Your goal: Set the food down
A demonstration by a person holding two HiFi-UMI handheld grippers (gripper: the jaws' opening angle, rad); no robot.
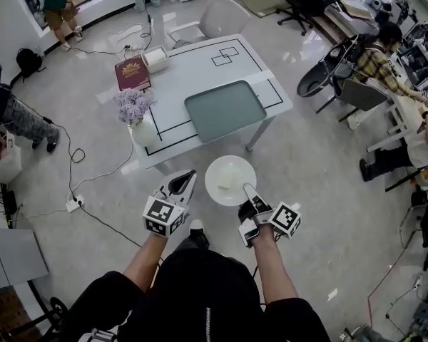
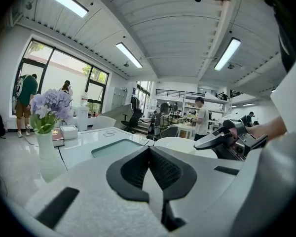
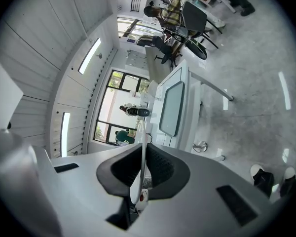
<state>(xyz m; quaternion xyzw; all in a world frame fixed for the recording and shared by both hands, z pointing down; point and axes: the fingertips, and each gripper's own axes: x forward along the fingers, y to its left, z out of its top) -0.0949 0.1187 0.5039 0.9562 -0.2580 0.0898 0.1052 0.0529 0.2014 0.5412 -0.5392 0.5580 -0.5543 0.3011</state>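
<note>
A white plate (image 1: 230, 180) with a pale piece of food (image 1: 226, 183) on it hangs over the floor, just short of the white table (image 1: 271, 84). My right gripper (image 1: 248, 192) is shut on the plate's near rim. In the right gripper view the plate (image 3: 140, 157) shows edge-on between the jaws of that gripper (image 3: 143, 148). My left gripper (image 1: 183, 184) is left of the plate, shut and holding nothing. In the left gripper view the plate (image 2: 180, 144) and the right gripper (image 2: 227, 137) lie beyond the closed left gripper (image 2: 149, 151).
A teal tray (image 1: 225, 110) lies on the table's near half. At the table's left corner stands a white vase of purple flowers (image 1: 133, 107), with a red book (image 1: 131, 73) and a white box (image 1: 155, 59) behind. A white chair (image 1: 214, 20) is at the far side. Cables cross the floor at left.
</note>
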